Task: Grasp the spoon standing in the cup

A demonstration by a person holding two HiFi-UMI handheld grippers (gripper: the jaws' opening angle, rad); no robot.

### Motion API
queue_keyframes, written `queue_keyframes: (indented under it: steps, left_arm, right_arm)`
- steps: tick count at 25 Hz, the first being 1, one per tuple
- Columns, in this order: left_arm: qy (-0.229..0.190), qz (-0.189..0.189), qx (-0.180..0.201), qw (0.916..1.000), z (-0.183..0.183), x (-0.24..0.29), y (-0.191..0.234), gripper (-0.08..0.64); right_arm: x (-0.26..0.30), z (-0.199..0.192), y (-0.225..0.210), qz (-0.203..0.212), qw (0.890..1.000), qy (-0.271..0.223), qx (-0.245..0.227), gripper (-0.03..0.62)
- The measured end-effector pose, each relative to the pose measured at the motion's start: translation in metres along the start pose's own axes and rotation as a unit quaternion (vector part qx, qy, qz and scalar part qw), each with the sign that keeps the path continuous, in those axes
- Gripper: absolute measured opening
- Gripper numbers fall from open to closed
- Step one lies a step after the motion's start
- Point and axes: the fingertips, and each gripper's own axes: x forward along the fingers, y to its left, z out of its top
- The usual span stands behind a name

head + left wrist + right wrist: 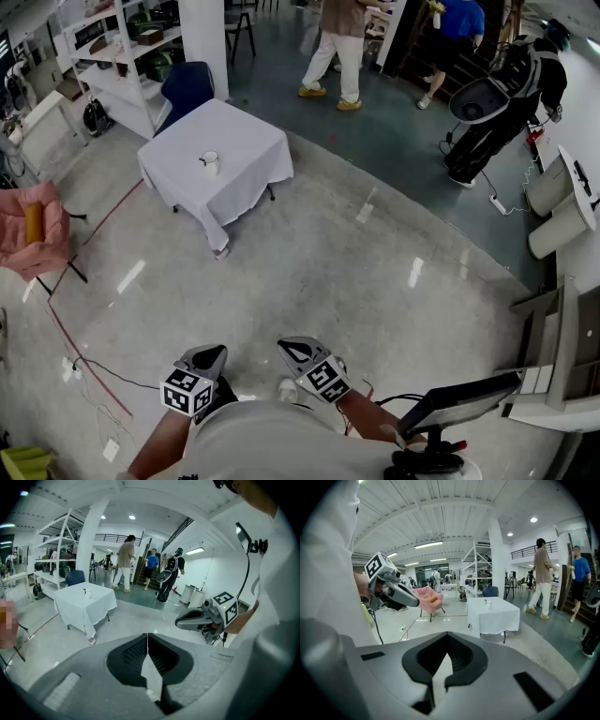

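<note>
no legible text or signs

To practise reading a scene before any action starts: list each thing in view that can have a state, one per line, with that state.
Left gripper: shut, empty.
Right gripper: shut, empty.
Cup: upright on the table, far from both grippers; contents too small to tell.
Table: draped in a white cloth.
Pink chair: holds an orange item.
</note>
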Motion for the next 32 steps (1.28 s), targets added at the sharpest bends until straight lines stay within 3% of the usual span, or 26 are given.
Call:
queue_keyframes:
  steps: [4,10,15,19,22,28,32]
  left_arm:
    - [-0.038,-0.001,0.006,0.9993,0.021,-0.020,0.056,0.014]
    - [-0.076,0.009,0.015,0.9970,0.066,-0.067,0.173,0.014]
    - [-0.059,0.010,0.002,0.9982,0.057,-0.112,0.262,0.014]
    - [-0.046,0.008,-0.021,0.9987,0.046,-0.111,0.325,0.015]
    - [-0.043,-0.002,-0.034,0.9985,0.061,-0.084,0.357,0.015]
    - [-0.024,-0.007,-0.029,0.9993,0.118,-0.014,0.433,0.055]
    - [0.001,0.006,0.001,1.0000,0.170,0.014,0.481,0.081]
  right_arm:
    - [0.047,0.038,0.006,-0.006,1.000,0.009,-0.018,0.006]
    - [0.135,0.130,0.017,-0.015,0.999,-0.002,-0.043,0.006]
    - [0.207,0.180,0.039,-0.019,1.000,-0.011,0.009,0.008]
    - [0.248,0.202,0.044,-0.033,0.999,0.006,0.003,0.039]
    - [0.273,0.208,0.014,-0.045,0.999,0.025,0.009,0.081]
    - [0.353,0.239,-0.065,-0.037,0.999,0.027,0.017,0.087]
    - [0.397,0.286,-0.121,-0.029,0.999,-0.001,0.017,0.087]
